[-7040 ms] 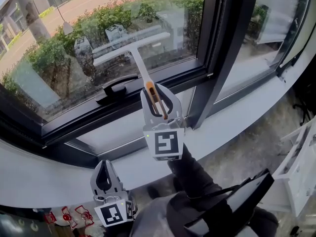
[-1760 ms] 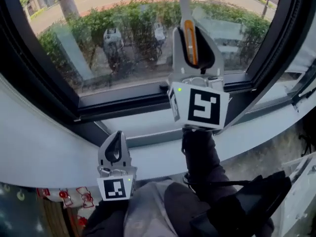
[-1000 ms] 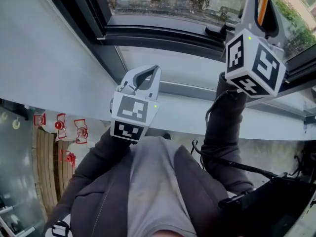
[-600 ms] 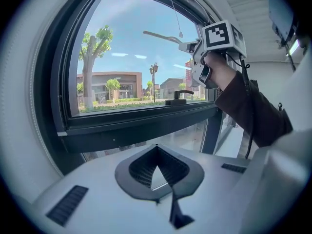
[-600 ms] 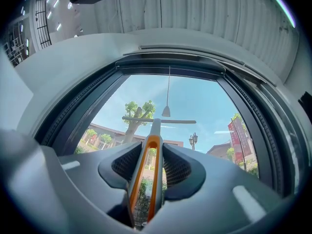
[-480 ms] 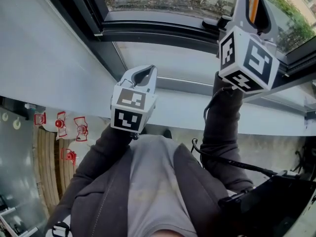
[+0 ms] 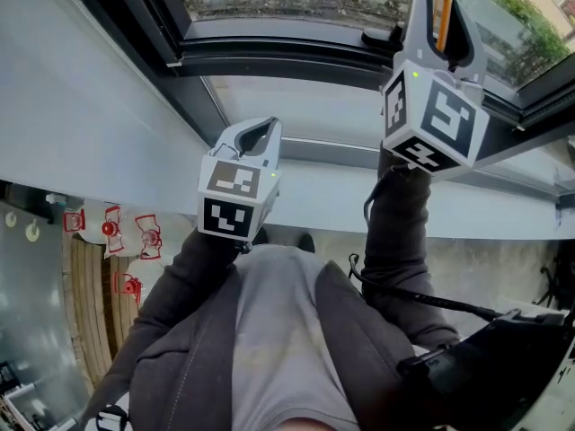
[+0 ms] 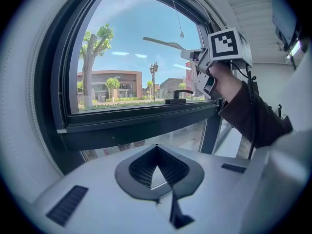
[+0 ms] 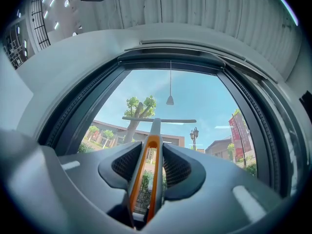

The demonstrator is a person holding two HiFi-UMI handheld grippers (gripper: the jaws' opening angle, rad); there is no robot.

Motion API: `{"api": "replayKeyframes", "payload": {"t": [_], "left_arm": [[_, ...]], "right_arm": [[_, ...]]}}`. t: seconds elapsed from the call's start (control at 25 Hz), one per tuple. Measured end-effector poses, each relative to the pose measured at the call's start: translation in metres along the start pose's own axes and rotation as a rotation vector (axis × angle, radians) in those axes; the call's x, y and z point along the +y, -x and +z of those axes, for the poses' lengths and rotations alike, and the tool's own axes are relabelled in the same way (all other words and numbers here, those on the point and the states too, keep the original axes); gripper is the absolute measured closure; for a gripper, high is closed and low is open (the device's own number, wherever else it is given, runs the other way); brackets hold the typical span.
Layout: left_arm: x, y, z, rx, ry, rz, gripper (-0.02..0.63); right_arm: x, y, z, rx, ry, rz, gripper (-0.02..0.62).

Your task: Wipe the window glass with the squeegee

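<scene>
The squeegee's grey and orange handle point(image 9: 148, 172) is pinched in my right gripper point(image 9: 151, 149), which is shut on it. Its thin blade point(image 9: 158, 119) lies across the window glass point(image 9: 190, 99) high up, level with the tree top outside. From the left gripper view, the blade point(image 8: 163, 43) sticks out leftward from my raised right gripper point(image 8: 197, 65). In the head view only the orange handle end point(image 7: 441, 7) shows above the right gripper point(image 7: 437, 36). My left gripper point(image 7: 257, 134) hangs low by the sill, shut with nothing in it point(image 8: 156, 149).
A black window handle point(image 8: 178, 100) sits on the dark lower frame point(image 8: 141, 126). Below runs a white sill point(image 7: 296, 106). A cord pull point(image 9: 170, 100) hangs before the glass. Red items point(image 7: 110, 230) lie at left on the floor, a black bag point(image 7: 503, 357) at lower right.
The head has tipped down, so the glass has mostly left the head view. In the last second my right gripper with the squeegee drifted slightly left in that view; the left gripper barely moved.
</scene>
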State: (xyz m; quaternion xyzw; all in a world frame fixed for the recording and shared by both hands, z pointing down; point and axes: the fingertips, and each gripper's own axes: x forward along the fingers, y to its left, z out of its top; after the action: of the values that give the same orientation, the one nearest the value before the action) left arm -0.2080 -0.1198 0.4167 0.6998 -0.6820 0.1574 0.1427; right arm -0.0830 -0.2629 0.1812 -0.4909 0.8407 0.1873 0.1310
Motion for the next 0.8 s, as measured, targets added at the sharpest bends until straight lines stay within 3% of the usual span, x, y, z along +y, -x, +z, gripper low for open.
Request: {"api": "replayKeyframes", "payload": {"t": [0.8], "left_arm": [[-0.007,0.001,-0.002,0.011,0.006,-0.019,0.606]], "right_arm": [[0.009,0.023,-0.034,0.068,-0.024,0.019,0.465]]}}
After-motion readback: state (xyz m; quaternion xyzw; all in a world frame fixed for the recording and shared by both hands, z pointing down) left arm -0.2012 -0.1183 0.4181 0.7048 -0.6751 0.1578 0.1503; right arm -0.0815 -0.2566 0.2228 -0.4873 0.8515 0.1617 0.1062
